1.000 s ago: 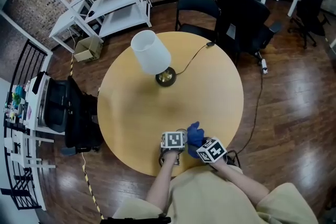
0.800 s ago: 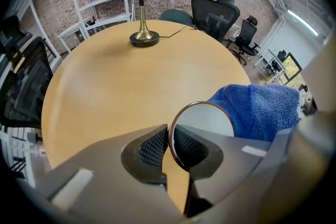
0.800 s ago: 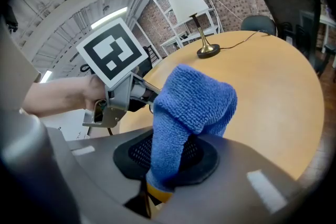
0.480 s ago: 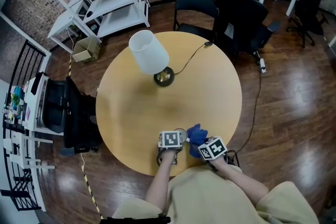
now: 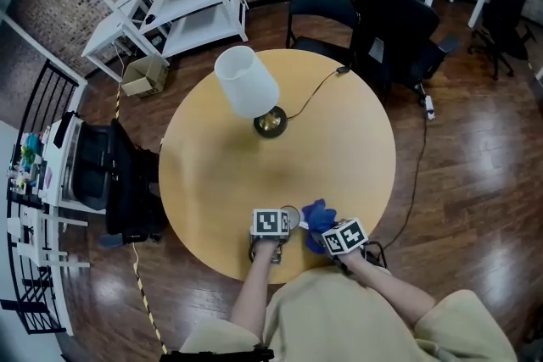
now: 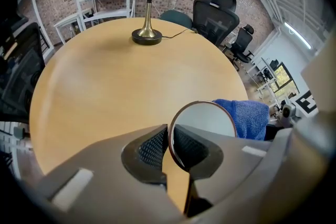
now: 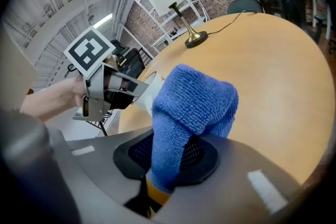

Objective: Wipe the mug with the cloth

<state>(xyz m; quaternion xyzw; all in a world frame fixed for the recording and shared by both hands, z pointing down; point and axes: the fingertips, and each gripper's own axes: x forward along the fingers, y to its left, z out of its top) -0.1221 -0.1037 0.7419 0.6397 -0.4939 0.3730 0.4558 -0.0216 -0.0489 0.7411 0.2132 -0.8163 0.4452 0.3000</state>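
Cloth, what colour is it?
The cloth is blue, clearest in the right gripper view.

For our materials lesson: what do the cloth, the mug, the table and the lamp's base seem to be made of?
The cloth looks like blue microfibre or terry: fuzzy looped pile. The mug has a smooth pale inside and thin dark rim: ceramic or enamelled metal, unclear. The table seems light wood or laminate, matte. The lamp base looks like polished brass-coloured metal: it gleams.

The left gripper covers the lower half of the white round mug. The lower end of the blue terry cloth sits hidden inside the right gripper.
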